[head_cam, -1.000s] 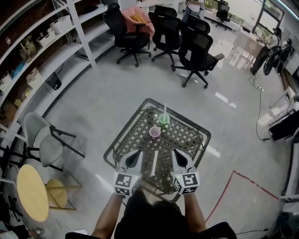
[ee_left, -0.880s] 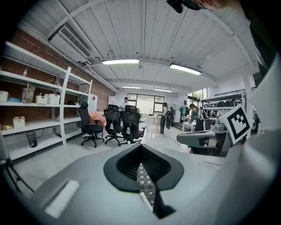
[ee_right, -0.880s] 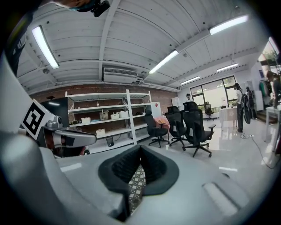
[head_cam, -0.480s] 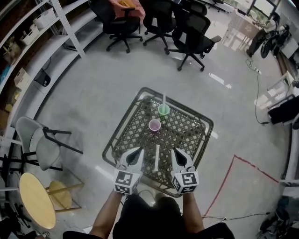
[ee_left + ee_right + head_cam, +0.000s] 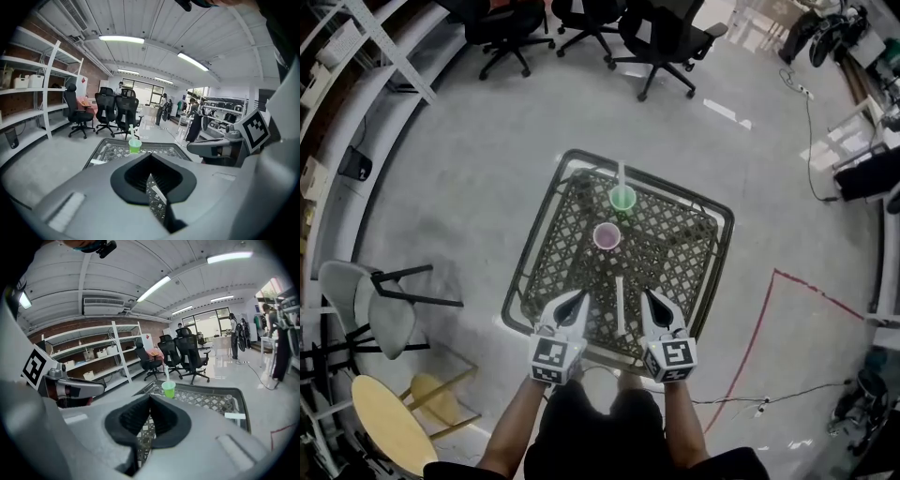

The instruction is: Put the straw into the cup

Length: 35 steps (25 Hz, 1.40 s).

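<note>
A metal lattice table [image 5: 694, 272] stands in front of me. On its far side a green cup [image 5: 622, 198] holds a white straw [image 5: 621, 174]; the green cup [image 5: 135, 146] [image 5: 168, 389] also shows in both gripper views. A pink cup [image 5: 607, 236] stands nearer, with nothing visible in it. A loose white straw [image 5: 619, 305] lies on the lattice between my two grippers. My left gripper [image 5: 580, 297] [image 5: 150, 157] is shut on nothing, to the straw's left. My right gripper [image 5: 646, 296] [image 5: 150, 397] is also shut on nothing, to its right.
Black office chairs [image 5: 666, 37] stand beyond the table. A grey folding chair [image 5: 375, 300] and a round wooden stool [image 5: 389, 427] are at the left, below white shelving [image 5: 366, 37]. A red line [image 5: 769, 291] runs across the floor at the right.
Both grippers have come down toward the table's near edge, either side of the loose straw, and stayed shut. The head view has tilted further down.
</note>
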Each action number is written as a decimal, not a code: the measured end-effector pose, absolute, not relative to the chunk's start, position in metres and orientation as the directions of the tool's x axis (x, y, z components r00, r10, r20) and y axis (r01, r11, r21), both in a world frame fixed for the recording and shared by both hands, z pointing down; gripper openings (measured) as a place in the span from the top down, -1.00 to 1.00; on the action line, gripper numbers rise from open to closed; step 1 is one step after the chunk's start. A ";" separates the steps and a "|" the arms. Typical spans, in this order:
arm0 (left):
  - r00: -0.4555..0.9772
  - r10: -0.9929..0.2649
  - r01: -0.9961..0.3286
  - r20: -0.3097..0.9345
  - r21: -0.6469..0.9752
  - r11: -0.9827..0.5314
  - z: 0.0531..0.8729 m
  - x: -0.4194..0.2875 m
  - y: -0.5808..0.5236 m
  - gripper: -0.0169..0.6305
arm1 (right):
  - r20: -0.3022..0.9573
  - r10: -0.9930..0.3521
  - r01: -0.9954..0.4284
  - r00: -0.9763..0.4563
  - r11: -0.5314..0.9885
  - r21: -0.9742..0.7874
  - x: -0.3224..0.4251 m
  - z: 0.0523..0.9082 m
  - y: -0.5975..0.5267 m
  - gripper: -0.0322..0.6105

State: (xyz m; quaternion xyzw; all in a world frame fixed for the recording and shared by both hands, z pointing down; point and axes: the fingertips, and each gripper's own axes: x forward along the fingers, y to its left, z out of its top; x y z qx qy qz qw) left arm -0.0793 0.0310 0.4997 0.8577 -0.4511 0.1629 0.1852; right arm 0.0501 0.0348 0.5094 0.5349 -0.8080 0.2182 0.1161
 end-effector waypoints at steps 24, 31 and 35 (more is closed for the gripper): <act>0.607 -0.544 -0.778 0.580 0.293 -0.556 0.646 -0.086 0.013 0.93 | 0.611 -0.711 -0.935 -0.349 0.220 -0.278 0.030 0.668 0.030 0.89; 0.608 -0.521 -0.775 0.599 0.305 -0.553 0.673 -0.085 0.007 0.93 | 0.635 -0.700 -0.942 -0.327 0.190 -0.276 0.032 0.698 0.027 0.85; 0.608 -0.514 -0.775 0.605 0.314 -0.548 0.679 -0.086 0.004 0.93 | 0.653 -0.682 -0.942 -0.328 0.184 -0.282 0.031 0.706 0.027 0.82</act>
